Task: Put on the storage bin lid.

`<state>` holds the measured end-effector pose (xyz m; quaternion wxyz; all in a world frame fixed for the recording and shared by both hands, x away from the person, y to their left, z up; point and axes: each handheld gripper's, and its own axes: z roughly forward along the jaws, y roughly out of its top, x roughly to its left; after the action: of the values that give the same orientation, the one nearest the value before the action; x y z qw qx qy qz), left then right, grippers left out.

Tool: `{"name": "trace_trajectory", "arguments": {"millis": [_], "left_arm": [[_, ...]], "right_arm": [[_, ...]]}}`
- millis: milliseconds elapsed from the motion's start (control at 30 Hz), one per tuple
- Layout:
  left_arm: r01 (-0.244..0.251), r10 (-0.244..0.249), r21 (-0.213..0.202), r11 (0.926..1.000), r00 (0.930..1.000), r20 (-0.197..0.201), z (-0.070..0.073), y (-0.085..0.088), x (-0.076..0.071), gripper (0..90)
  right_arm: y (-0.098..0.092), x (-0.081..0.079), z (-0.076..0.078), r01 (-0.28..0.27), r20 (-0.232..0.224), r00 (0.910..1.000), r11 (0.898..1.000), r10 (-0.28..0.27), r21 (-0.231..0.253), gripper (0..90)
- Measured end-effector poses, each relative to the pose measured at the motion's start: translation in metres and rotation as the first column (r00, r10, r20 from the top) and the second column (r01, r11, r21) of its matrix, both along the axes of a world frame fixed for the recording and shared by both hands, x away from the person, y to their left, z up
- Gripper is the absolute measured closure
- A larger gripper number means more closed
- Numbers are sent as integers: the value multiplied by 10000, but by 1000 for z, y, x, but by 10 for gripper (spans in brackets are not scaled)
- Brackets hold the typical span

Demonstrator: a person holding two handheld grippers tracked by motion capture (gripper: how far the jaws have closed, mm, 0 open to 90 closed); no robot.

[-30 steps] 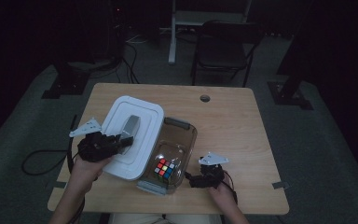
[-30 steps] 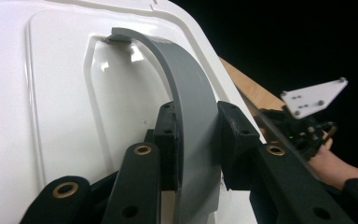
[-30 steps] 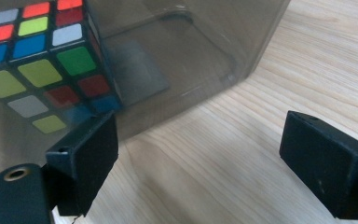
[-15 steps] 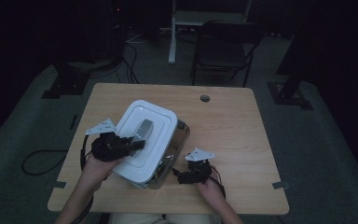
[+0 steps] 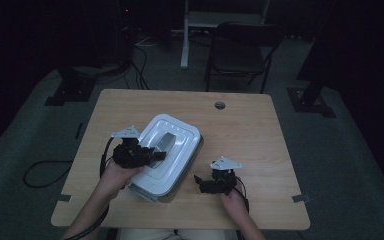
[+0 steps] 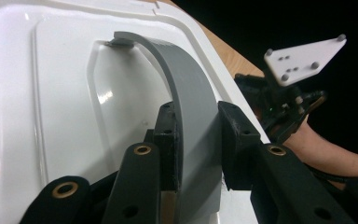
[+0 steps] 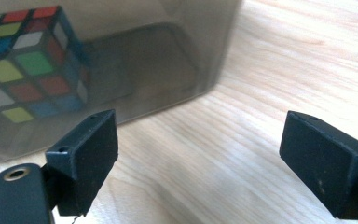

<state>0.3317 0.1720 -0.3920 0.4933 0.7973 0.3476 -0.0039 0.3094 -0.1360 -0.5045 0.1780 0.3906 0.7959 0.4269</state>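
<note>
- Two grippers are at work on the wooden table (image 5: 260,130), one in each hand.
- The left gripper (image 5: 152,155) has its two black jaws squeezed tight on the grey handle (image 6: 191,107) of the white lid (image 5: 172,150).
- In the left gripper view, that handle curves up between the jaws, and both pads press on its sides.
- The lid now sits on top of the clear box (image 7: 135,60), near the front left part of the table. It looks a bit tilted, with its near corner sticking out past the box.
- One second ago the lid was off to the left side, and you could look down into the open box and see the colour cube inside.
- Half a second ago the lid was over the box but turned a different way.
- Now the lid has come lower and covers the box, so from above the cube is hidden.
- The right gripper (image 5: 205,184) rests on the table just to the right of the box. Its jaws are wide apart and hold nothing.
- It was near the same spot before, so it has hardly moved.
- In the right gripper view, the colour cube (image 7: 28,60) shows through the smoky wall of the box, with red, green, yellow, blue and white squares.
- The box wall is near the right gripper's jaws but not between them.
</note>
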Motion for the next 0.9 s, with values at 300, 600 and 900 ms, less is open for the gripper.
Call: {"name": "trace_trajectory", "arguments": {"millis": [300, 600, 900], "left_arm": [[53, -38, 569, 9984, 9996, -272, -4, -15, 3, 712], [0, 9, 627, 9980, 9999, -146, -3, -15, 1, 658], [-340, 338, 363, 9988, 9994, 57, 7, 2, 0, 568]], "right_arm": [[-9, 1, 2, 261, 31, 9997, 9996, -261, 136, 114], [-11, 1, 4, 264, 14, 9996, 9995, -264, 197, 114], [-23, 1, 6, 600, 102, 9981, 9980, -602, 207, 114]]}}
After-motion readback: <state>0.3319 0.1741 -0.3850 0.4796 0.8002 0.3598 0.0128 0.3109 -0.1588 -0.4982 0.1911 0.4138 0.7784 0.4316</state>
